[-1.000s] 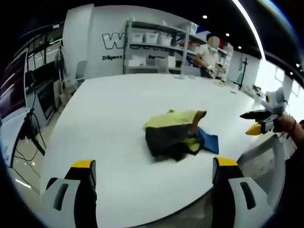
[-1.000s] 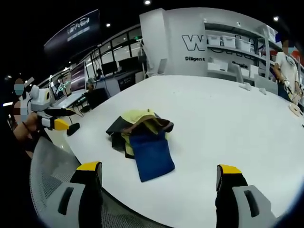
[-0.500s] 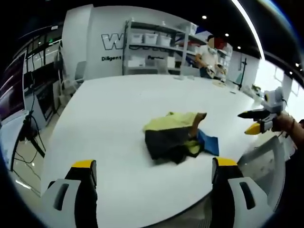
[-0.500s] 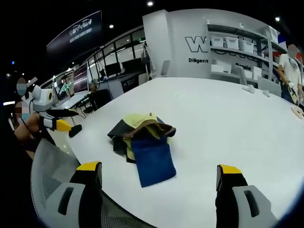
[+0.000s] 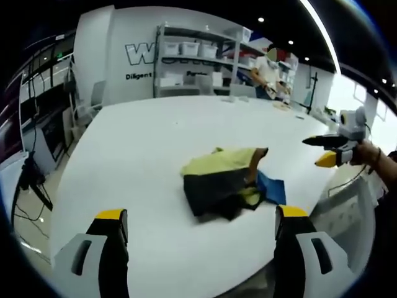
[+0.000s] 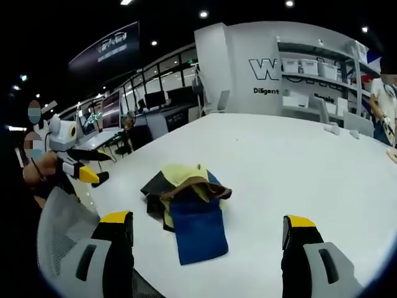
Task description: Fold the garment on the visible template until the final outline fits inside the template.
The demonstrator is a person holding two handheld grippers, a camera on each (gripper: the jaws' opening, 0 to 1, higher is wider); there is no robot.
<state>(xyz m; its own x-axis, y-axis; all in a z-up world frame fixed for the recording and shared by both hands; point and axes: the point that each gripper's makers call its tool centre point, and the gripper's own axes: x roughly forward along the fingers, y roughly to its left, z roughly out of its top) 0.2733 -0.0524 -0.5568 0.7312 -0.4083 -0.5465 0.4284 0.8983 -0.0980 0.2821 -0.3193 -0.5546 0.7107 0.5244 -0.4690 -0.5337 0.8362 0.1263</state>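
Showing a large dark letter "W" on the white back wall (image 5: 118,56), at about eleven o'clock in the left gripper view, the rest of the word hiding behind the shelving rack (image 5: 198,62). Reading "Diligent" in small dark print just under that letter, further words there blurring past reading. Repeating in the right gripper view at about one o'clock: "W" and "Diligent". Carrying pale lettering on a dark hanging banner (image 6: 111,46) at eleven o'clock, too small to make out.
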